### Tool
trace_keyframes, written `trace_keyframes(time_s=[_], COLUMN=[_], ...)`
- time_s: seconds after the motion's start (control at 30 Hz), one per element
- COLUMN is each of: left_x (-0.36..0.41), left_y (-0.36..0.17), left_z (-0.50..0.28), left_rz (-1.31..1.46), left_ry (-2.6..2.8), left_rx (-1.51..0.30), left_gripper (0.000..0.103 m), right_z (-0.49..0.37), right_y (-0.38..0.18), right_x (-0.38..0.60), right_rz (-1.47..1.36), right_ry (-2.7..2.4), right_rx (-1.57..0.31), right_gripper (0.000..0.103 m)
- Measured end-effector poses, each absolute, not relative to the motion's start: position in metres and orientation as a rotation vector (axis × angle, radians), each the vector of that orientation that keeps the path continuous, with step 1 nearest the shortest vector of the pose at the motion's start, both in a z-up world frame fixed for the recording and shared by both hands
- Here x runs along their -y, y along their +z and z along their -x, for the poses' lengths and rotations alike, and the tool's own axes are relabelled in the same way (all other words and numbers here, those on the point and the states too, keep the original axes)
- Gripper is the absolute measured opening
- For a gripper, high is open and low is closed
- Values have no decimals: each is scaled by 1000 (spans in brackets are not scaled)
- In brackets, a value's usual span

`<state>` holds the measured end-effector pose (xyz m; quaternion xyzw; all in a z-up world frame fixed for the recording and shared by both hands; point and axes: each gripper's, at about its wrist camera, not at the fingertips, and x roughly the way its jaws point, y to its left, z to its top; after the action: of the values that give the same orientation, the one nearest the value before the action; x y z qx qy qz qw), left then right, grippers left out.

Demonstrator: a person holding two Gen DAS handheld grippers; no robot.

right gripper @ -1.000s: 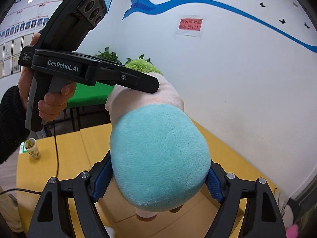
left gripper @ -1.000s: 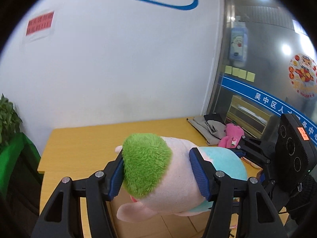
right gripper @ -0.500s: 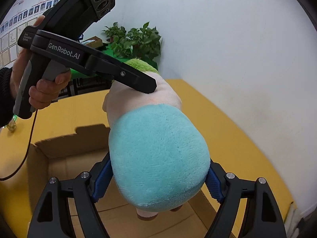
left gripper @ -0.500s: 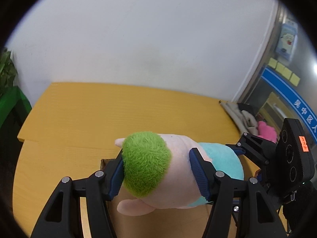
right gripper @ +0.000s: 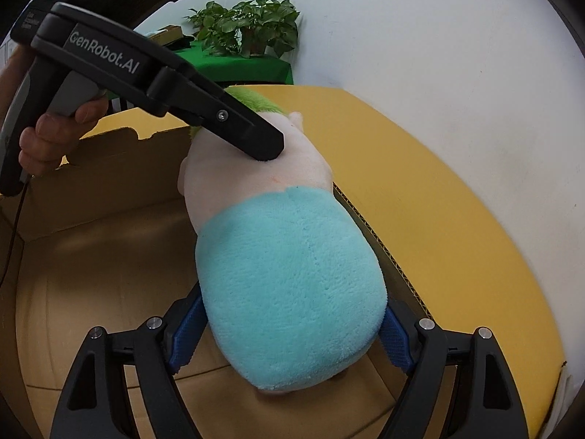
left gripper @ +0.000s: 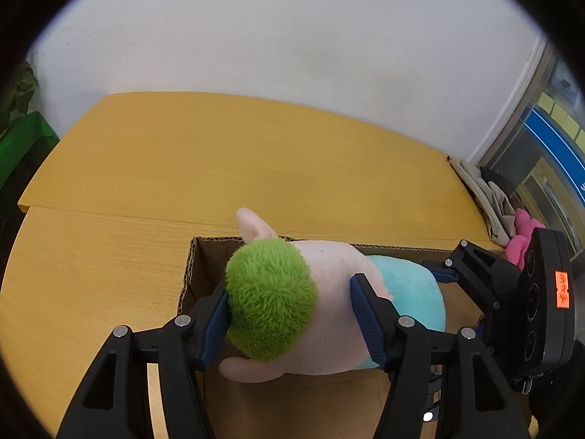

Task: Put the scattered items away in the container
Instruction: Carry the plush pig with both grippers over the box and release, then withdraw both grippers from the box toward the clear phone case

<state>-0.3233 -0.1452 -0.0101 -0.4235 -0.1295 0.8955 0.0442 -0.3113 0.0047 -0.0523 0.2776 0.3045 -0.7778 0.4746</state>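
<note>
A plush toy with a green furry head, pink body and turquoise lower part is held by both grippers over an open cardboard box. My left gripper is shut on the toy's head end. My right gripper is shut on the turquoise end. In the right wrist view the left gripper's finger presses the pink body, and the box interior lies below the toy. The toy's underside is hidden.
The box stands on a yellow wooden table against a white wall. Grey cloth and a pink soft item lie at the table's far right. A potted plant on a green stand is beyond the table.
Both grippers have tipped downward and lowered the toy toward the box; the box's rim and inside now fill the lower part of both views.
</note>
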Motion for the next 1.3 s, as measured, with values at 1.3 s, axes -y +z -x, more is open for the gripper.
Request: trace_keyframes(time_s=[1.3], left_x=[81], left_y=[-31], left_z=[88], left_rz=[1339], left_ry=[2578], left_rx=[163], left_gripper=[79], right_z=[103], right_y=[-24], right_x=[-213], right_rz=[-1133], right_ry=[-2234], right_rx=[-173], right_gripper=[102])
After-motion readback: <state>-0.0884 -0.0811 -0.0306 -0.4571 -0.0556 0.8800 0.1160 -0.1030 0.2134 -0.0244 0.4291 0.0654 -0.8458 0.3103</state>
